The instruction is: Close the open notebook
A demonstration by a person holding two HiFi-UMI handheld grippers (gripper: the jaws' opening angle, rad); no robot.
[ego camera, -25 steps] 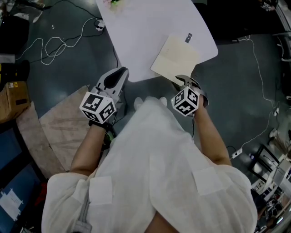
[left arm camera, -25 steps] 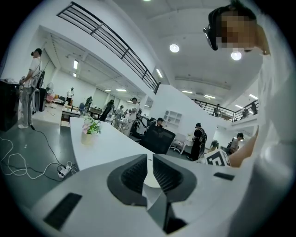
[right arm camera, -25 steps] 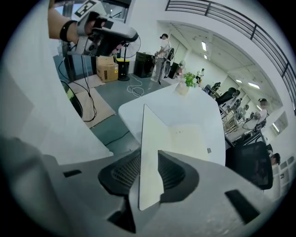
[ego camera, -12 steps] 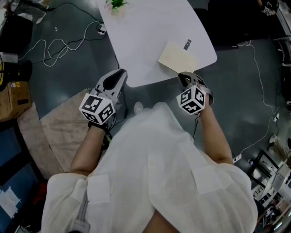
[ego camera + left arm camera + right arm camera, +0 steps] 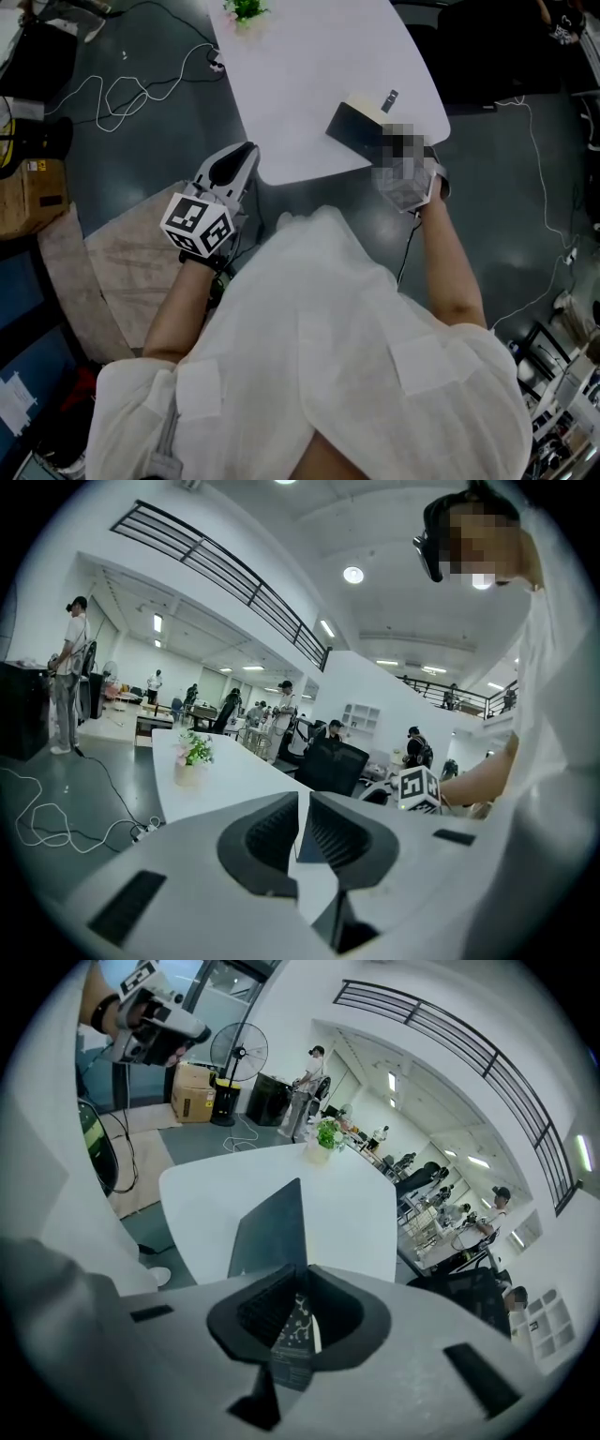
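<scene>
The notebook (image 5: 361,120) lies near the right edge of the white table (image 5: 309,66). Its dark cover (image 5: 272,1227) stands lifted, steeply tilted above the cream pages. My right gripper (image 5: 389,145) is shut on the cover's near edge, and in the right gripper view the printed cover corner sits between the pads (image 5: 298,1330). Its jaws have just been opening slightly, with the cover still between them. My left gripper (image 5: 234,167) hovers off the table's near edge, left of the notebook. Its jaws (image 5: 302,832) are together with nothing in them.
A small potted plant (image 5: 244,9) stands at the table's far end, and a small dark item (image 5: 390,100) lies beside the notebook. Cables (image 5: 122,89) trail over the grey floor at the left. A cardboard box (image 5: 28,187) and a brown mat (image 5: 122,262) lie at the lower left.
The right gripper has moved rightward and up with the cover. The notebook showed flat cream pages before; now its dark cover stands raised. The left gripper has stayed in place.
</scene>
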